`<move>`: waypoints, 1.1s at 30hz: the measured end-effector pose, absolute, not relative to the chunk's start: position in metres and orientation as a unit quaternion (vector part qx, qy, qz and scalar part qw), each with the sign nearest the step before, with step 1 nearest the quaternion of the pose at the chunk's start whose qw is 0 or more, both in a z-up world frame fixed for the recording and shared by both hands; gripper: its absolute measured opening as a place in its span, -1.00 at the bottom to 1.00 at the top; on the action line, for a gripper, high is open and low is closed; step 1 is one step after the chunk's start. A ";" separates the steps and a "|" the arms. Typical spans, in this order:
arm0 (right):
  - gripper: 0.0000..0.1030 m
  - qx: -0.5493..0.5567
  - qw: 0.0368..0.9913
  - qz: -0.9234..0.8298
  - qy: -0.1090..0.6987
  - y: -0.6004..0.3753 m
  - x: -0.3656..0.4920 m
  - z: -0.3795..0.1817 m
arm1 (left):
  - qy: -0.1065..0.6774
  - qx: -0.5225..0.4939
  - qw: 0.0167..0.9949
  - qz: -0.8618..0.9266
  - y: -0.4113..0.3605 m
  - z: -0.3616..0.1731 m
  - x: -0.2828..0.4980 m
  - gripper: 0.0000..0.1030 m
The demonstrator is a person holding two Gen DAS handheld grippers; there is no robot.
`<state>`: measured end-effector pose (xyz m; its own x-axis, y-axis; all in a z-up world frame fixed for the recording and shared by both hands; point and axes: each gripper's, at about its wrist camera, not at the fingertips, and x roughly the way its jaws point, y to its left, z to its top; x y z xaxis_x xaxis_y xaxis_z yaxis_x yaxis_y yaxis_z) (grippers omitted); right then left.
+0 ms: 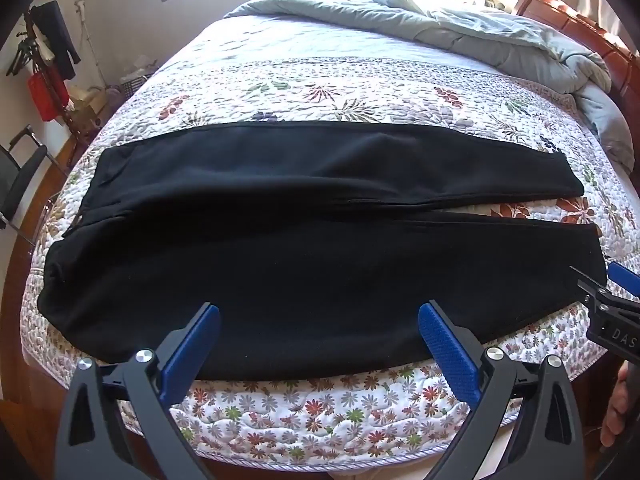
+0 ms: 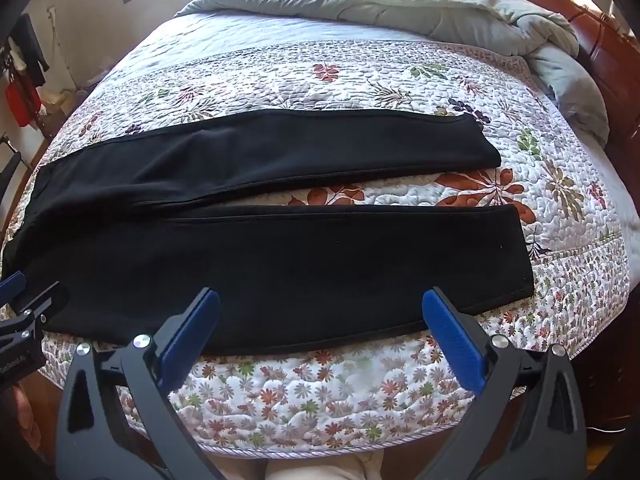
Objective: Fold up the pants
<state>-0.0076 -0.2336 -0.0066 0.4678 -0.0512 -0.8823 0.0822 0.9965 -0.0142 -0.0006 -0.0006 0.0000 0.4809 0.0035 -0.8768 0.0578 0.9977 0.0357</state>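
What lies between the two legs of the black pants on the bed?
Only a bare wedge of the floral quilt separates the pants legs, clearest in the right wrist view.

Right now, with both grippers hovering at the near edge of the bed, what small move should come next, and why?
Probably lower both grippers onto the near leg's edge and close. The pants lie flat, legs spread apart and unfolded; the left gripper and right gripper are open, holding nothing, just above that edge.

The pants are all black, the quilt is white with little red, green and brown flowers, the blanket is pale blue-grey — and both grippers' pads are bright blue.
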 end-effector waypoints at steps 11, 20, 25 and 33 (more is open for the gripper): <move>0.95 0.020 0.857 -0.044 0.514 -0.236 -0.007 -0.002 | 0.511 0.032 0.859 -0.010 -0.010 -0.001 0.000 0.93; 0.95 0.019 0.855 -0.045 0.516 -0.234 -0.005 0.000 | 0.507 0.027 0.861 -0.017 -0.001 -0.003 -0.001 0.93; 0.95 0.018 0.855 -0.045 0.516 -0.234 -0.005 -0.001 | 0.507 0.028 0.861 -0.016 -0.001 -0.003 -0.001 0.93; 0.95 0.017 0.855 -0.045 0.516 -0.234 -0.005 -0.001 | 0.508 0.029 0.861 -0.016 -0.002 -0.005 -0.001 0.93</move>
<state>-0.0052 -0.2340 -0.0012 0.4627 -0.0597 -0.8845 0.0943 0.9954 -0.0178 -0.0011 -0.0018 -0.0045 0.4842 0.0023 -0.8750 0.0572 0.9978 0.0343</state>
